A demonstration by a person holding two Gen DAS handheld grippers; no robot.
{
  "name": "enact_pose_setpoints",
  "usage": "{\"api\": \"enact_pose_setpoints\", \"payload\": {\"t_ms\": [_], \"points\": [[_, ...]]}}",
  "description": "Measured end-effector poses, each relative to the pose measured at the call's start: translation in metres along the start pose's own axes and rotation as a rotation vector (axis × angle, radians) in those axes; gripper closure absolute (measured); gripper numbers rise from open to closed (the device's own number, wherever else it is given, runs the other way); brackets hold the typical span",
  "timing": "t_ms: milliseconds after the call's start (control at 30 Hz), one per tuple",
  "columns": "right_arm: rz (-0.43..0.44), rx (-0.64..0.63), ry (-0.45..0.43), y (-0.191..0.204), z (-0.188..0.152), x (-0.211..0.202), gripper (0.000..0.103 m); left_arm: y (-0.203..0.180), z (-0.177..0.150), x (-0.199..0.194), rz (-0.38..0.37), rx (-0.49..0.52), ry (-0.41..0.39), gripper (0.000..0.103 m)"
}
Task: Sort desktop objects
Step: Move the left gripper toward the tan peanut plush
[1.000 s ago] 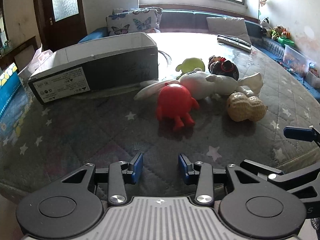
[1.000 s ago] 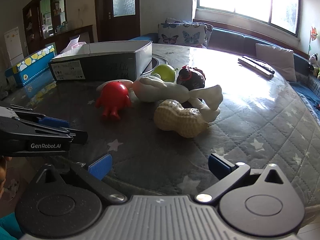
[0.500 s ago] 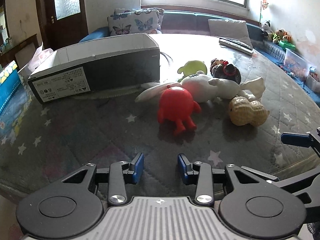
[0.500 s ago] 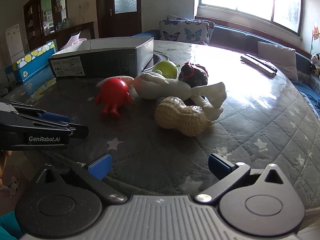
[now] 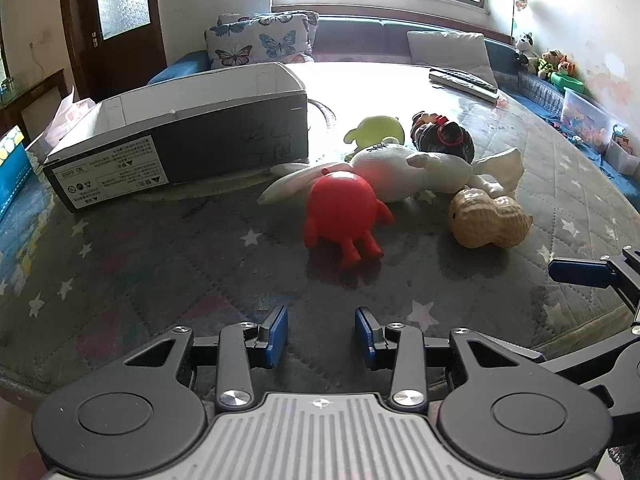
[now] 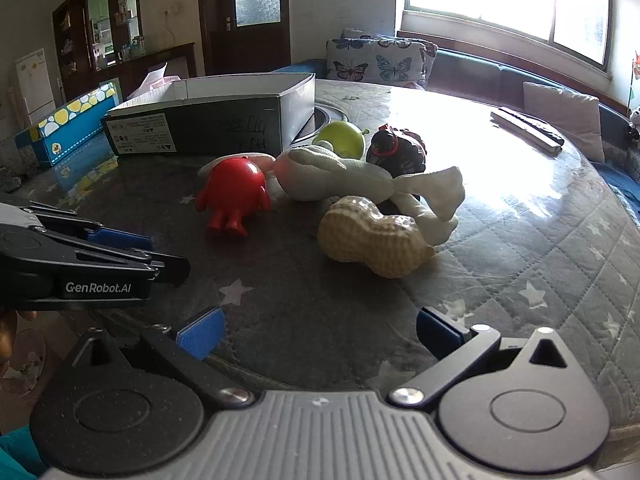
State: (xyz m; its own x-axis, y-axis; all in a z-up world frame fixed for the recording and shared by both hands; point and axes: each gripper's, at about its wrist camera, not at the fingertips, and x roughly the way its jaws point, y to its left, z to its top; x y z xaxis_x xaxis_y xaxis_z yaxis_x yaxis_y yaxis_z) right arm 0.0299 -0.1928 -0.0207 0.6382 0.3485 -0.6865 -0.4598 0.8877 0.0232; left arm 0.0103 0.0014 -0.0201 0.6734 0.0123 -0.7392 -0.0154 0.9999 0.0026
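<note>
Toys lie bunched at the middle of the round table, all outside the box. That box, a long open-topped carton with white inner walls and a dark labelled side, sits on the table left of the pile; what shows of its inside looks bare, though its floor is hidden from both views. Nearest the grippers is the red figure lying on the cloth, touching the white plush behind it. A peanut toy rests just right of the plush. Behind the plush sit a green toy and a dark doll, side by side.

Left gripper hangs over the near table edge, short of the red figure, fingers apart with only cloth between them; they have just closed in a little. Right gripper stands over the same edge, spread wide and holding nothing, the peanut toy ahead of it.

A remote lies at the far side.
</note>
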Motion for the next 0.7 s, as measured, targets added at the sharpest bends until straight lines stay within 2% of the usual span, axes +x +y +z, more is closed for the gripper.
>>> {"api": "enact_pose_setpoints", "payload": {"t_ms": [700], "points": [[0.022, -0.001, -0.001, 0.0014, 0.0062, 0.0041, 0.0, 0.0012, 0.005, 0.0039, -0.002, -0.003, 0.009, 0.063]]}}
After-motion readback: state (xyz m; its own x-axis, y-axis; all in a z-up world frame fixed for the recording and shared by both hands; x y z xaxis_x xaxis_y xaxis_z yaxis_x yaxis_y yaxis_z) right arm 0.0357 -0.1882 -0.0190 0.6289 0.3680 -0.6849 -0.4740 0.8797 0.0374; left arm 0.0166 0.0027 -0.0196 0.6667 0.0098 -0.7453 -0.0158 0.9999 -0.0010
